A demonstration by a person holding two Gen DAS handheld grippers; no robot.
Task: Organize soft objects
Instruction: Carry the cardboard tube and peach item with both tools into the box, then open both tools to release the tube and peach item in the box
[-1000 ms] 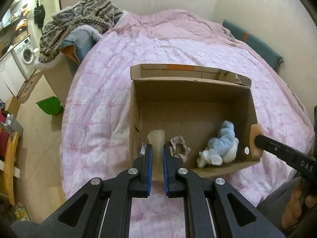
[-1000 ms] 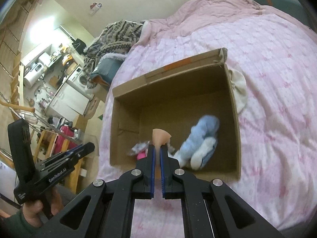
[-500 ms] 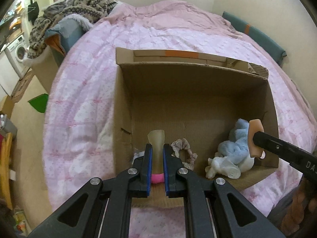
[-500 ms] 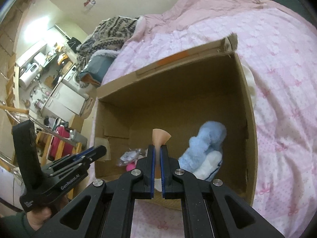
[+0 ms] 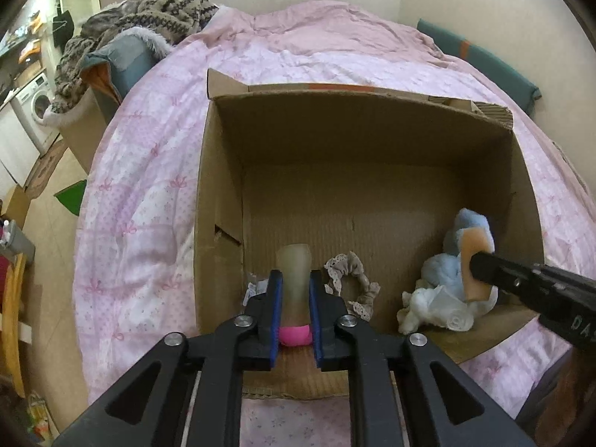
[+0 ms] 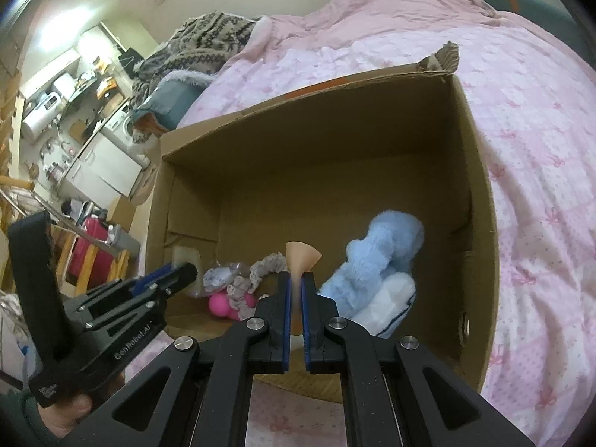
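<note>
An open cardboard box (image 5: 335, 126) lies on the pink bed. My left gripper (image 5: 294, 279) hangs low over its near left corner. A pale beige soft pad (image 5: 294, 260) stands between its blue pads, which still touch it as the jaws are opening. My right gripper (image 6: 296, 279) is shut on a peach soft wedge (image 6: 302, 255), close to a blue plush toy (image 6: 383, 249). On the box floor lie a lace scrunchie (image 5: 350, 283), a pink ball (image 6: 219, 305) and a white soft piece (image 5: 428, 309). The left wrist view shows the right gripper (image 5: 478, 273) against the plush.
The pink quilt (image 5: 149, 193) surrounds the box. A heap of patterned knitwear (image 5: 149, 11) lies at the back left and a teal cushion (image 5: 484, 63) lines the right wall. The floor and a washing machine (image 5: 37, 104) are beyond the bed's left edge.
Both grippers have sunk toward the box, which now fills more of each view. The gap between the left jaws has widened slightly around the pale pad.
</note>
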